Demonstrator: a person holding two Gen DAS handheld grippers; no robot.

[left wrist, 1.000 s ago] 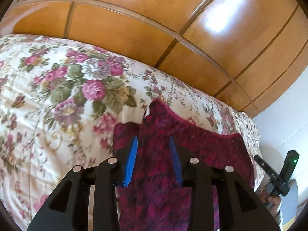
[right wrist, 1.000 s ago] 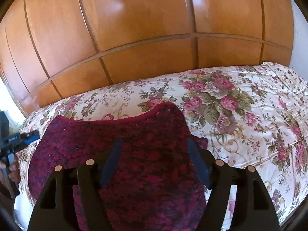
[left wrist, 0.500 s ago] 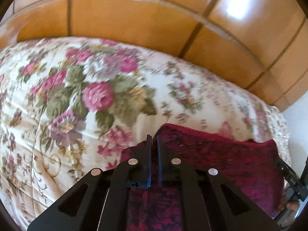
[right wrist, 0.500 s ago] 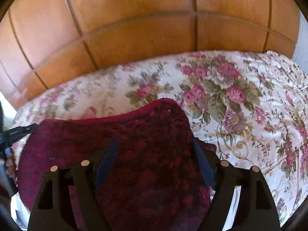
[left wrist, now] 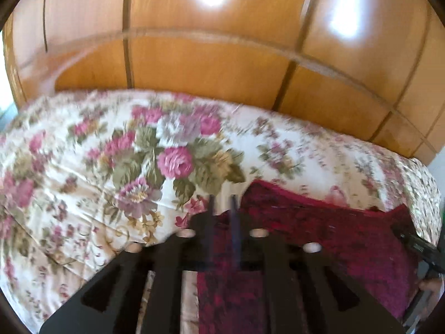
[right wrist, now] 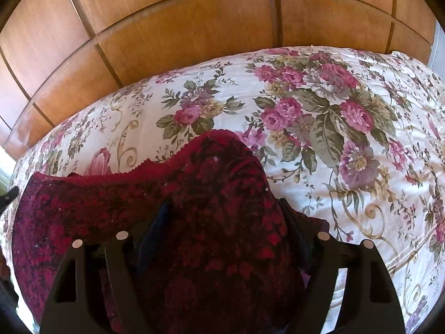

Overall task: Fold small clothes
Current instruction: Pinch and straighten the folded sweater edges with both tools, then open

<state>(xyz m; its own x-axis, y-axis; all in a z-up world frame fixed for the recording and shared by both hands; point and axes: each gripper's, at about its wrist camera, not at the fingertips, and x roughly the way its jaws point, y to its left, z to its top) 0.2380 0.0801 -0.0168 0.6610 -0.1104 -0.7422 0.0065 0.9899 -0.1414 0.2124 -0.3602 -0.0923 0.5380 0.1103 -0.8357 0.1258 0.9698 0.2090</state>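
Observation:
A dark red, fuzzy knit garment (left wrist: 319, 231) lies spread on the flowered bedspread (left wrist: 83, 183). My left gripper (left wrist: 223, 203) is at the garment's left edge. Its jaws are opening from a narrow gap, with a strip of the red fabric showing between them; the picture is blurred. My right gripper (right wrist: 224, 208) stands wide open, low over the garment (right wrist: 83, 217). A raised hump of the cloth sits between its fingers (right wrist: 155, 222) and covers their tips. Part of the right gripper (left wrist: 417, 245) and a hand (left wrist: 429, 285) show at the left view's right edge.
Brown wooden wardrobe panels (right wrist: 180, 33) rise right behind the bed. The bedspread (right wrist: 347, 139) stretches bare to the right of the garment. A white wall (left wrist: 438, 156) shows at the far right of the left wrist view.
The left jaws closed at the garment's edge, then parted a little as the gripper tilted up. The right gripper sank closer onto the garment, still wide.

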